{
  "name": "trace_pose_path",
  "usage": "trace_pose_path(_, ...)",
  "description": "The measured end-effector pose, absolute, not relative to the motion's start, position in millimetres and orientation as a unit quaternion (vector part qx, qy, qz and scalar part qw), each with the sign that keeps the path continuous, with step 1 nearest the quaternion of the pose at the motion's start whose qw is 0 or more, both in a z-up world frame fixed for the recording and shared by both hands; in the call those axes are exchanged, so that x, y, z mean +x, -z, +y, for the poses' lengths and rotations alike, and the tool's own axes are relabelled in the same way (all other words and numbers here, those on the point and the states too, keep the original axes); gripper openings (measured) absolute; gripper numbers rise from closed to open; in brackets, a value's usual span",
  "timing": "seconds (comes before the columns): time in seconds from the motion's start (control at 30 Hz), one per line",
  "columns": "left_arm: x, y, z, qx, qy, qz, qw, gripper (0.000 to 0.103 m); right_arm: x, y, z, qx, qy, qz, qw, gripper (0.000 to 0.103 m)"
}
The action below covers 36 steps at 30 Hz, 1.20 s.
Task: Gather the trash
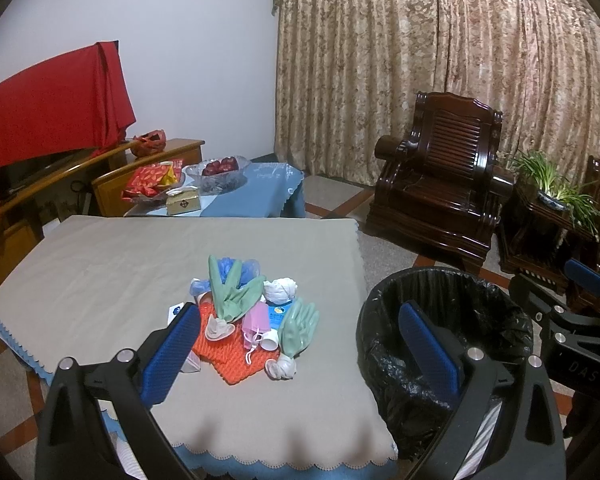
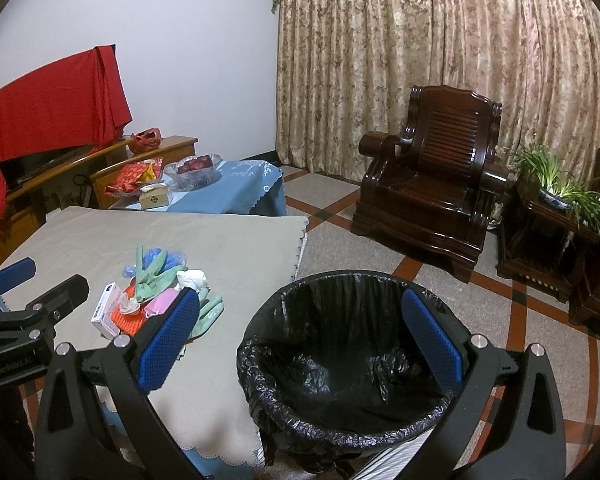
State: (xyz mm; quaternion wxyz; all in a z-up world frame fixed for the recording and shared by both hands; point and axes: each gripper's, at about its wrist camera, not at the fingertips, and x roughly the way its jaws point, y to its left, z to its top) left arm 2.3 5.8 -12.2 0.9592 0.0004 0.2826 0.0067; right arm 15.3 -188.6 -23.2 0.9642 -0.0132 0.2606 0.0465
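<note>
The table (image 1: pixel 100 264), covered with a beige cloth, carries all the trash in one pile near its middle, and the bin (image 2: pixel 284 300) with the black liner stands on the floor just beside the table's right edge, with its mouth open upward and nothing visible inside. So I judge that the collecting is not yet started, and your first step is to choose one piece and grasp it. Both grippers hang above the near edge, well apart from the pile: your left gripper (image 1: pixel 300 344) has its jaws wide apart and holds nothing, and your right gripper (image 2: pixel 300 336) is also spread wide and empty, already over the bin. Begin with a piece that lies on top, so that the others do not come with it. The orange net mat (image 1: pixel 224 350) lies flat under the rest, so leave it for the end. The upper green glove (image 1: pixel 230 294) is a good first choice: its long axis runs from the cuff near you toward the far side, with the fingers pointing away and fanned. Turn the left gripper so the jaws close across this axis, at the palm, not along the fingers. The second green glove (image 1: pixel 298 328) lies at the right side of the pile, and the white crumpled paper (image 1: pixel 280 289) sits just behind it. The small white cup (image 1: pixel 270 340) lies on its side; which way its mouth points I cannot tell.
</note>
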Motion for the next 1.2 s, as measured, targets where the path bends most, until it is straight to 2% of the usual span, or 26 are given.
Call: trace_pose_path(1.2,6,27,18,-0.013,-0.021,0.294,0.956,0.097,27,42,-167,-0.011,-0.066,0.272,0.96,0.098)
